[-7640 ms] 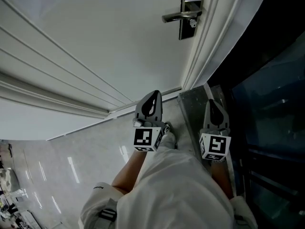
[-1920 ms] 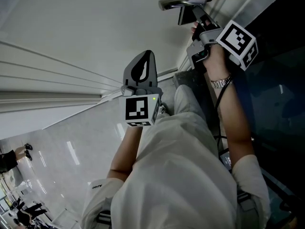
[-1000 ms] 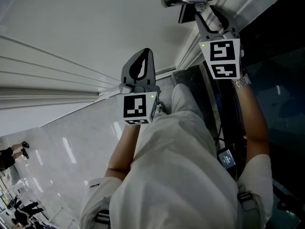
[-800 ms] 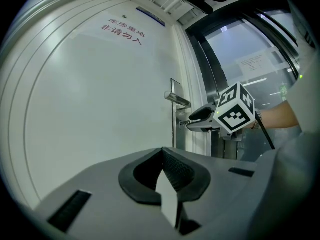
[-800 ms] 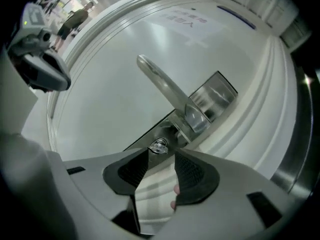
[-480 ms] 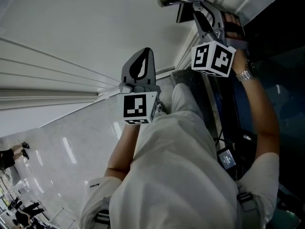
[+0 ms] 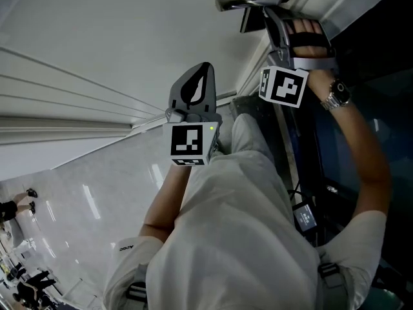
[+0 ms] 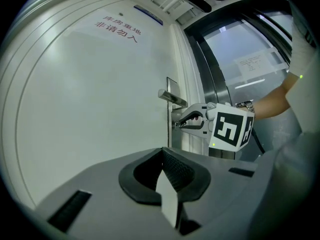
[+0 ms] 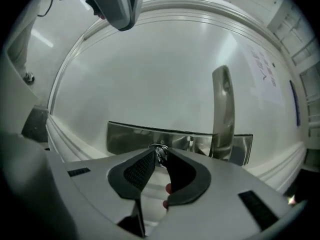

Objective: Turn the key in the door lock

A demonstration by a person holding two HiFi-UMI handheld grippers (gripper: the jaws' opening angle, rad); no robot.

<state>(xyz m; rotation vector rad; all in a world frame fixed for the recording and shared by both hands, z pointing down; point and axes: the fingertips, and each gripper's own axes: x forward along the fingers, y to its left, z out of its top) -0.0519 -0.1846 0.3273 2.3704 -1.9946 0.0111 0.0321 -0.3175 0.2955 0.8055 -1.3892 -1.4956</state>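
Note:
A small metal key [image 9: 160,153] sticks out of the steel lock plate [image 9: 130,136] below the lever handle [image 9: 223,109] of the white door. My right gripper [image 9: 160,158] points level at the lock. Its jaws are closing and the two tips sit against the key's head. In the head view the right gripper [image 7: 268,11] reaches up under the handle [image 7: 248,2]. My left gripper [image 7: 206,67] hangs lower, away from the door, shut with nothing in it. From the left gripper view, the right gripper [image 8: 176,124] shows at the lock plate.
The white door [image 7: 129,31] fills the left side, with grooved trim running across it. A dark glass panel and metal frame [image 7: 361,50] stand right of the door edge. Pale glossy floor [image 7: 84,192] lies below, with people far off at the lower left.
The right gripper has rolled about its own axis at the lock, its marker cube turning to face another way. Its hand now lies on top. The left gripper has barely shifted.

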